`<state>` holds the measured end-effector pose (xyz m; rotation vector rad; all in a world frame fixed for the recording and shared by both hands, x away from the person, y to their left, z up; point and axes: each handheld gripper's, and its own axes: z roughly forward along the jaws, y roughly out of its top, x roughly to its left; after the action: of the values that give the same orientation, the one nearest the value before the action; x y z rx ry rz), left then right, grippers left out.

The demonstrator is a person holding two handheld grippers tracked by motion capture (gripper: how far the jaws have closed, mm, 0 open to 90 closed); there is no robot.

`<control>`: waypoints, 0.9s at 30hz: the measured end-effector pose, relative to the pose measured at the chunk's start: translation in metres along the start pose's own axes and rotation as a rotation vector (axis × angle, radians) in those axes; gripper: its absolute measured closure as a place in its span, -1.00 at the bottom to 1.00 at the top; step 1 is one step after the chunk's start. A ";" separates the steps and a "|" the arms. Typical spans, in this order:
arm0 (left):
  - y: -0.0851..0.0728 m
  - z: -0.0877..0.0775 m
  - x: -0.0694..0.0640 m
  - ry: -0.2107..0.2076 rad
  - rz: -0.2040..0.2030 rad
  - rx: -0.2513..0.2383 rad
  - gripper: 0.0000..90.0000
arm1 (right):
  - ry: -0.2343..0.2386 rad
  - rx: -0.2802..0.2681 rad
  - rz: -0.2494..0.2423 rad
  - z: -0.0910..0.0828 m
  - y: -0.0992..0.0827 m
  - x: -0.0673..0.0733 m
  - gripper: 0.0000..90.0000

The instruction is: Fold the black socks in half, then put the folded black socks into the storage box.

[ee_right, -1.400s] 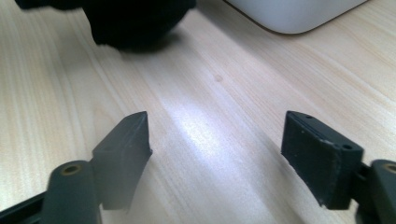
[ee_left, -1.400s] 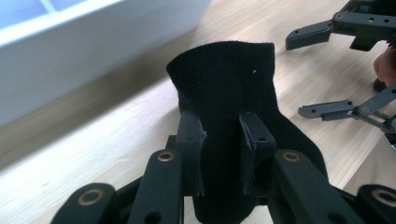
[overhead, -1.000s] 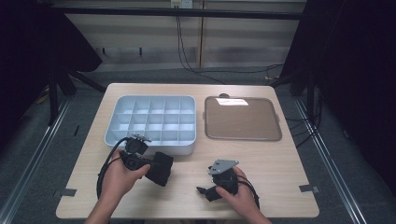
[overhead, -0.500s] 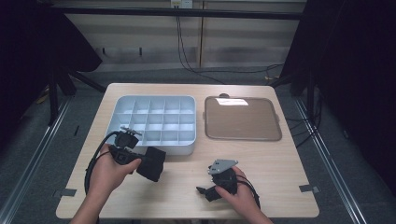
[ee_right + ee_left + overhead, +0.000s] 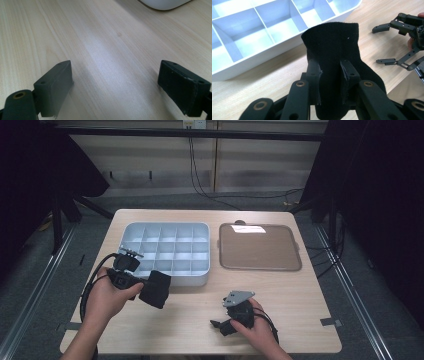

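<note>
Black cloth (image 5: 332, 57), matt and finely napped, clamped between the matt black plastic pads of the left gripper (image 5: 329, 80). Just beyond it, a divided tray (image 5: 254, 32) of smooth, faintly glossy pale plastic. Beneath the right gripper (image 5: 115, 82), a light wood-grain table (image 5: 105, 45) with satin sheen.

Black cloth (image 5: 333, 62): lower end runs off bottom edge of left gripper view, mid part hidden btwn left gripper (image 5: 331, 75) pads. Divided tray (image 5: 262, 32): cut by top & left edges there; just a corner in right gripper view. Right gripper (image 5: 398, 42): partly past right edge. High view: person's forearms cut at bottom edge; tray compartments too small to tell contents.
</note>
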<state>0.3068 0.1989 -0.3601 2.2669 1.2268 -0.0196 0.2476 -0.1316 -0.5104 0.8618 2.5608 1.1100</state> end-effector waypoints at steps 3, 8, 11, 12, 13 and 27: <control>0.002 -0.003 0.004 0.007 -0.007 0.002 0.61 | 0.000 0.000 0.000 0.000 0.000 0.000 -0.73; 0.004 -0.008 0.009 0.023 -0.014 0.006 0.61 | 0.000 -0.003 -0.001 0.000 0.000 0.000 -0.73; 0.005 -0.011 0.012 0.035 -0.014 0.011 0.61 | -0.001 -0.003 0.000 0.000 0.000 0.000 -0.73; 0.005 -0.011 0.013 0.032 -0.014 0.014 0.61 | -0.001 -0.003 -0.001 0.000 0.000 0.000 -0.73; 0.005 -0.011 0.014 0.035 -0.018 0.015 0.61 | -0.001 -0.003 0.000 0.000 0.000 0.000 -0.73; 0.015 -0.027 0.025 0.055 -0.030 0.000 0.60 | -0.005 -0.004 -0.001 0.000 0.000 0.000 -0.73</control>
<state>0.3263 0.2247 -0.3367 2.2621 1.2895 0.0323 0.2470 -0.1319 -0.5105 0.8617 2.5533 1.1113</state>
